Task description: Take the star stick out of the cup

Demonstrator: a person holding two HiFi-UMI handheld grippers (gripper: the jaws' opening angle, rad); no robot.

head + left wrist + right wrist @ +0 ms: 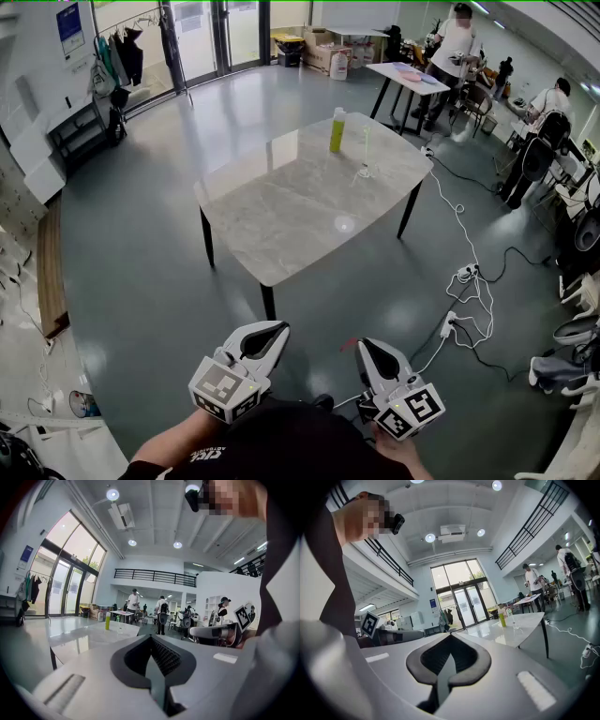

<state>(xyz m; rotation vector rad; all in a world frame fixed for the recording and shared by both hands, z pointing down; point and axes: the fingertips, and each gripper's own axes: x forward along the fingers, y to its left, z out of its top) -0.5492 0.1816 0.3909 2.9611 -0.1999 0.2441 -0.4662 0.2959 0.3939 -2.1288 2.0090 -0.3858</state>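
A clear glass cup (364, 172) stands near the far right corner of the marble table (300, 211), with a thin green stick (366, 142) upright in it. A tall yellow-green bottle (337, 129) stands just left of the cup. Both grippers hang close to my body, well short of the table. My left gripper (273, 330) is shut with nothing in it, and so is my right gripper (364, 346). In the left gripper view the shut left gripper (151, 637) points toward the distant bottle (107, 620). The right gripper view shows the shut right gripper (450, 635), the bottle (502, 619) and the cup (513, 620) far off.
White cables and power strips (466, 281) trail over the floor right of the table. A second table (409, 74) with people around it stands behind. Chairs (577, 281) line the right side. A clothes rack (117, 56) stands at the back left.
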